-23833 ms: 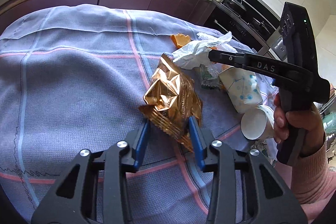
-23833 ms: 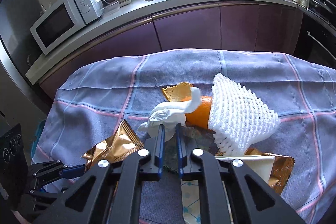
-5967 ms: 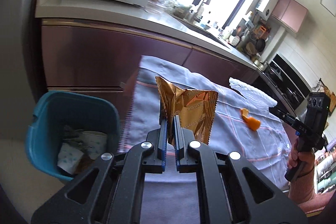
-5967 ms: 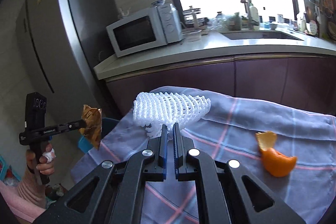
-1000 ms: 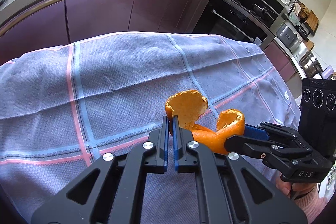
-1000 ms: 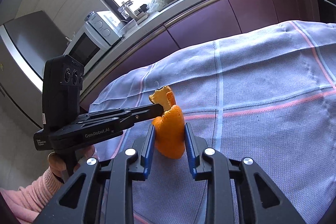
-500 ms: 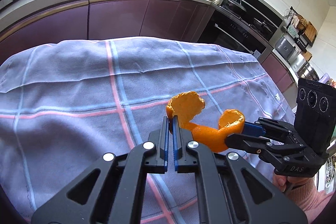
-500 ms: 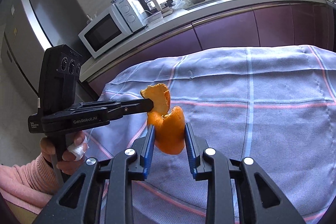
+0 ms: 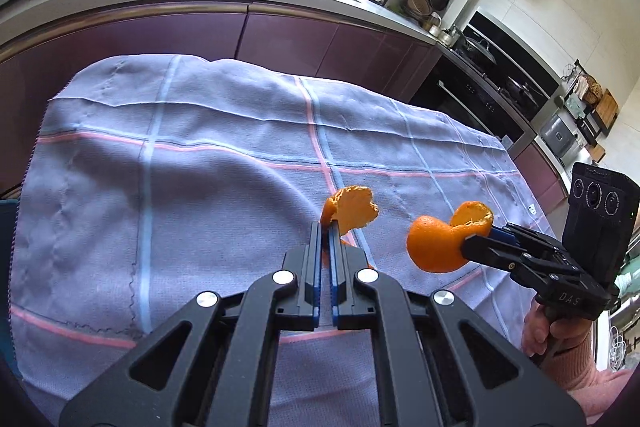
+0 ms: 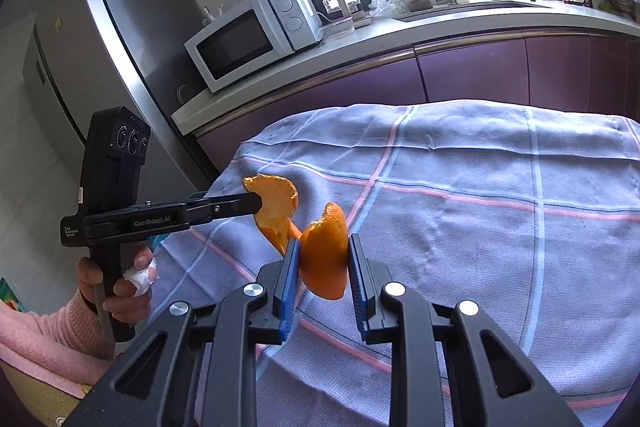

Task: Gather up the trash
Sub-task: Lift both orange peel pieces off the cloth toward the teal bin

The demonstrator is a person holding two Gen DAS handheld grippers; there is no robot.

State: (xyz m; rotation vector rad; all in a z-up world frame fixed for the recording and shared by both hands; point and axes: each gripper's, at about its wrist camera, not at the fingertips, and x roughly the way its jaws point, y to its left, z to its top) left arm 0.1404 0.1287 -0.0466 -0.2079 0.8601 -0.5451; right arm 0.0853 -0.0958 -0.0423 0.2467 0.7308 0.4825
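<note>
My left gripper (image 9: 325, 227) is shut on a small curled piece of orange peel (image 9: 352, 207) and holds it above the tablecloth. It shows in the right wrist view (image 10: 256, 201) with that peel (image 10: 276, 207). My right gripper (image 10: 322, 247) is shut on a larger piece of orange peel (image 10: 324, 259), also in the air. In the left wrist view the right gripper (image 9: 472, 243) holds its peel (image 9: 440, 243) to the right of mine. The two peels are apart.
The table is covered by a grey-blue checked cloth (image 9: 200, 167). A teal bin edge (image 9: 6, 223) shows at the far left. Purple cabinets (image 9: 280, 39), a counter with a microwave (image 10: 248, 39) and a fridge (image 10: 100, 47) stand behind.
Both grippers have lifted and swung left with their peels. The peel that joined them half a second ago now shows as two separate pieces, a gap between them.
</note>
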